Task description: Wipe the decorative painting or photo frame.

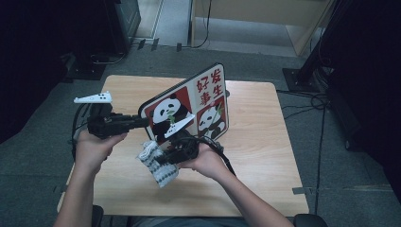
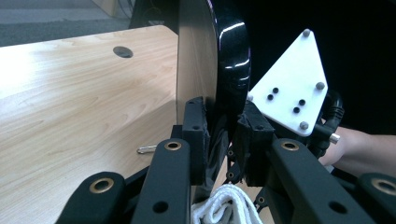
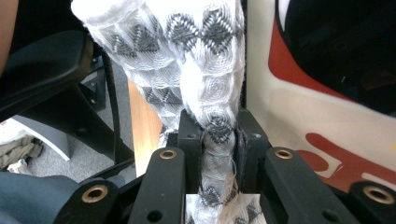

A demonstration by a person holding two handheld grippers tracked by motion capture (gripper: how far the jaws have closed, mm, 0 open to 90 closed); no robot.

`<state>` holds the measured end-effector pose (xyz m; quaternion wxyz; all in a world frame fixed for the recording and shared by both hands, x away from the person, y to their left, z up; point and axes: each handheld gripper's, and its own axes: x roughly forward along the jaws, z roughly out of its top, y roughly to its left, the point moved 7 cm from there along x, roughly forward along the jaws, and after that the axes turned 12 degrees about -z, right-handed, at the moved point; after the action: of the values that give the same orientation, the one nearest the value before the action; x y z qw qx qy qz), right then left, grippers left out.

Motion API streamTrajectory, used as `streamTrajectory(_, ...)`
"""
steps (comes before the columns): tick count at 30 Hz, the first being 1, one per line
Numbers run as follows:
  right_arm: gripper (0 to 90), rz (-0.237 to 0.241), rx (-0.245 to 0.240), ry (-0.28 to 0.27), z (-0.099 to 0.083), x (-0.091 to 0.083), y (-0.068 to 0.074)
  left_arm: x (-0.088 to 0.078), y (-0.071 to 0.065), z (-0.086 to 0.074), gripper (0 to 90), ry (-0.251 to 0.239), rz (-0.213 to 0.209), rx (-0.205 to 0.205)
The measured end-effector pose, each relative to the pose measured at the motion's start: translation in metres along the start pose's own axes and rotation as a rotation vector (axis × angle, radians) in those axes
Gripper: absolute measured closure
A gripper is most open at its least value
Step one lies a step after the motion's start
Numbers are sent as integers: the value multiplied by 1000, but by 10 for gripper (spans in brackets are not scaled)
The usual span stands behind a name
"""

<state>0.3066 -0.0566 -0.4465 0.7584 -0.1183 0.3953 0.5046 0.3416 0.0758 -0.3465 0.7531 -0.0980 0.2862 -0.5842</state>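
Observation:
A flat board (image 1: 198, 101) printed with pandas and red characters stands tilted up on its edge over the wooden table (image 1: 255, 142). My left gripper (image 1: 144, 122) is shut on the board's left rim; in the left gripper view the pads clamp the glossy black edge (image 2: 219, 70) at the left gripper (image 2: 223, 130). My right gripper (image 1: 163, 158) is shut on a white cloth (image 1: 158, 168) with a grey pattern, held against the board's lower front. In the right gripper view the cloth (image 3: 187, 56) bunches between the right gripper (image 3: 219, 135) pads, beside the board face (image 3: 317, 121).
A small metal clip (image 2: 146, 149) lies on the table behind the board, and a round hole (image 2: 123, 51) sits farther back. The right gripper's white plate (image 2: 292, 84) stands close to the board. Cables (image 1: 307, 101) run over the floor at right. A black chair (image 3: 42, 60) is near me.

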Motion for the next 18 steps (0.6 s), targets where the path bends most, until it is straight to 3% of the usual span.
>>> streamTrajectory(18,775,-17,-2,19,-27,17,-4,0,0,0,761,5,-1,4)
